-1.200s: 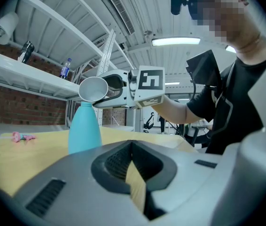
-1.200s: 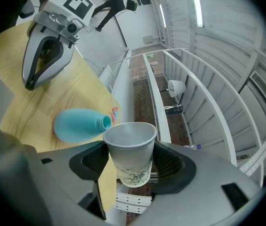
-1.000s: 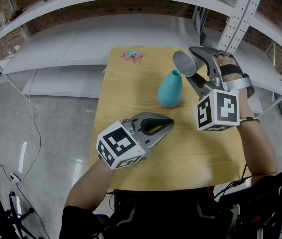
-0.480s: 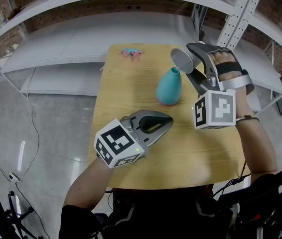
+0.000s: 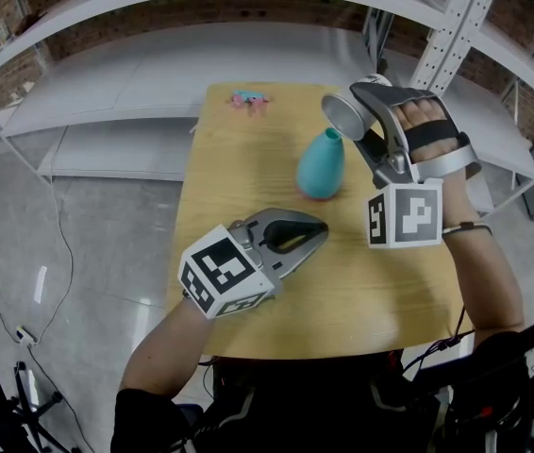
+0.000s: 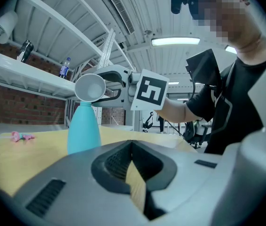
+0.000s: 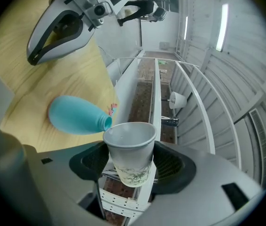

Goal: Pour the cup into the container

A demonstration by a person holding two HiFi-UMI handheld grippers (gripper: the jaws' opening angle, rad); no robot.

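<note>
A white paper cup (image 7: 130,152) with a faint leaf print is clamped between the jaws of my right gripper (image 7: 130,166). In the head view the cup (image 5: 344,113) is tipped on its side, its mouth right above the neck of the teal bottle-shaped container (image 5: 322,164). The container (image 6: 83,128) stands upright on the wooden table (image 5: 248,177), with the cup (image 6: 90,87) at its top. My left gripper (image 5: 319,231) rests low over the table's near half, jaws shut with nothing between them, pointing toward the container.
A small pink and teal object (image 5: 249,99) lies at the table's far edge. White metal shelving (image 5: 154,83) curves behind the table, with an upright post (image 5: 451,26) at the right. Cables (image 5: 22,333) lie on the grey floor to the left.
My right gripper has tipped the cup further over and brought it slightly left, closer above the container's neck. The left gripper has stayed where it was.
</note>
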